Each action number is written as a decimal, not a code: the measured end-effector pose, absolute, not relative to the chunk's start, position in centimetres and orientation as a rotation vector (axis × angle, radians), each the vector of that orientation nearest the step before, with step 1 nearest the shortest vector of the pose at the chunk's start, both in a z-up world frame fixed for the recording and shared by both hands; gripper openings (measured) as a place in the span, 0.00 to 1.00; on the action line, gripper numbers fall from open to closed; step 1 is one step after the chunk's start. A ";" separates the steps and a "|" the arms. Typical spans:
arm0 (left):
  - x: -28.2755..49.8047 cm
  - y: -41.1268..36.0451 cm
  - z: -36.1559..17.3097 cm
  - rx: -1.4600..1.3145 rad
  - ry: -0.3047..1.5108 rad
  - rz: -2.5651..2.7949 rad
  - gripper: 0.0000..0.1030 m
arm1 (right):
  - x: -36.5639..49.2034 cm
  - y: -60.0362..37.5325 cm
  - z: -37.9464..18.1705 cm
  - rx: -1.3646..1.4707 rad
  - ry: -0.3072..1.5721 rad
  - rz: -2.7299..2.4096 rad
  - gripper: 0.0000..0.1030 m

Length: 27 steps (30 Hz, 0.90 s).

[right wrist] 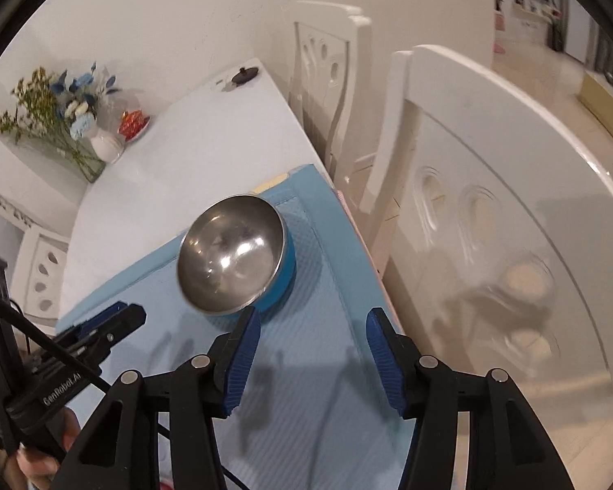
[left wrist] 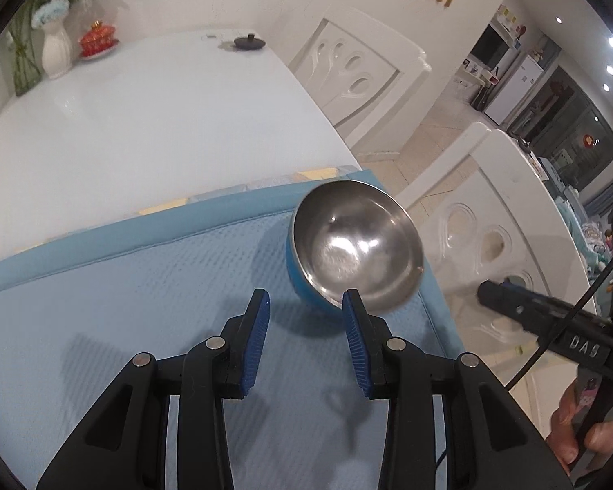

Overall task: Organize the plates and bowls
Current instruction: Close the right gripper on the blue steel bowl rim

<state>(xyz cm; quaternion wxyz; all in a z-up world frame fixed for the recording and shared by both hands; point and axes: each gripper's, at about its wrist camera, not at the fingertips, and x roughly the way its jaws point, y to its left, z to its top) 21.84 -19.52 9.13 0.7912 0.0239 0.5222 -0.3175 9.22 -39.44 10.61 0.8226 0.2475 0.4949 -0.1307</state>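
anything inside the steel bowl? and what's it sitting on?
The bowl looks empty: only bare metal and light reflections show inside. It sits on the blue mat, near the mat's far right corner. The patch of mat under its base is covered. Neither gripper holds it.

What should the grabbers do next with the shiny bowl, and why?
Probably ease the left gripper forward so its open fingers straddle the near rim of the bowl, then close. Its right finger already sits by that rim. The bowl stands alone on the blue mat, close to the mat's right edge, and neither gripper holds anything. The right gripper is open too, a little off to the side.
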 end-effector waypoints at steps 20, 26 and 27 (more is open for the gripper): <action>26.6 -22.6 3.6 -0.020 1.212 -0.733 0.31 | 15.7 -41.0 3.7 0.609 1.138 -0.167 0.47; 26.6 -22.8 2.9 -0.018 1.217 -0.753 0.22 | 16.5 -40.4 2.7 0.608 1.147 -0.151 0.36; 26.6 -22.8 2.9 -0.016 1.215 -0.752 0.21 | 16.6 -40.3 2.6 0.608 1.149 -0.148 0.32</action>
